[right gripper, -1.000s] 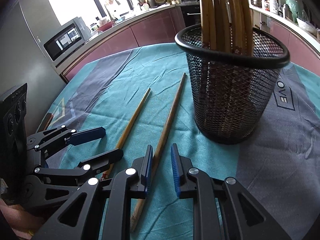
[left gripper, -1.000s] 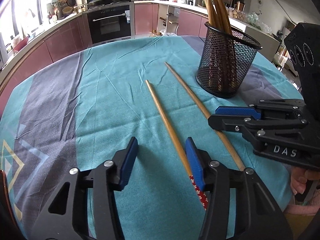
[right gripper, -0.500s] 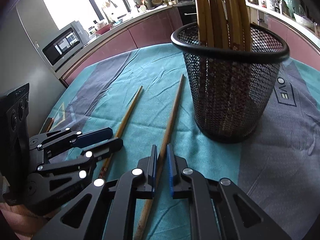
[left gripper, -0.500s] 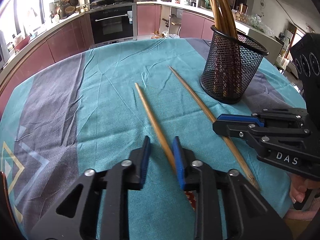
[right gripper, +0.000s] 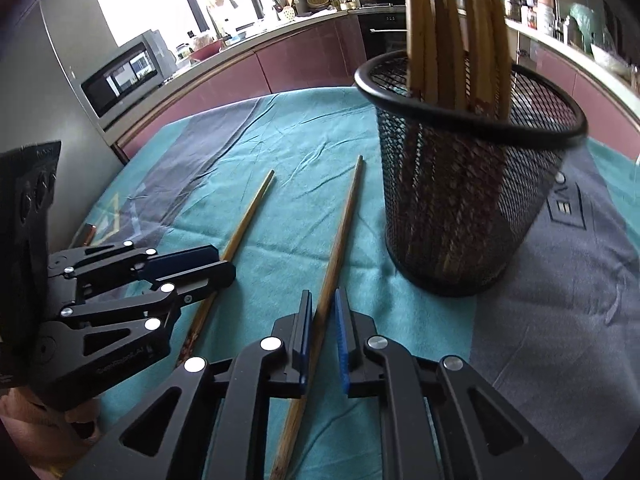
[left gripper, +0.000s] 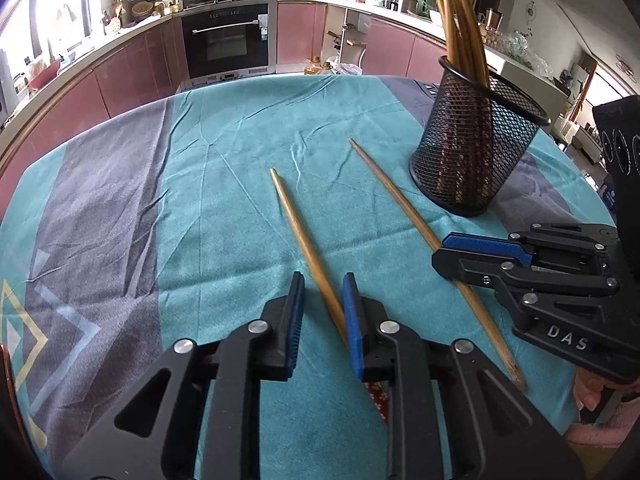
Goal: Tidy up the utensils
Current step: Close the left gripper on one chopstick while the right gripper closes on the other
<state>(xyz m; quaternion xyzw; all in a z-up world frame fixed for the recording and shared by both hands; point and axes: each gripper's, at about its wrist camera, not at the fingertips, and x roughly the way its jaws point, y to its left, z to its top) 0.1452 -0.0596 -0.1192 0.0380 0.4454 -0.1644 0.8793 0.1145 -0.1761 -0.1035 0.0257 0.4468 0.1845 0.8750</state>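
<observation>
Chopsticks lie side by side on the teal cloth of your counter [left gripper: 224, 216], two of them, well short of the black mesh holder [left gripper: 476, 152] that stands upright with a bundle of wooden sticks in it. Your left hand-held gripper [left gripper: 322, 312] straddles the left chopstick [left gripper: 308, 248]; its blue pads [left gripper: 352, 320] are narrowed but not closed, the right pad against the stick, the left pad apart from it. A second ago those jaws stood much wider, and half a second ago they were already drawn in to about this gap. Your right hand-held gripper [right gripper: 322, 320] sits over the right chopstick [right gripper: 340, 232] near its thick end, pads close on either side; whether they actually pinch the wood I cannot tell. It too has narrowed since a second ago. Both sticks rest flat on the cloth, tips pointing away from you, in much the same lay as before. From the right wrist view the holder looms just beside the right chopstick's far end.
</observation>
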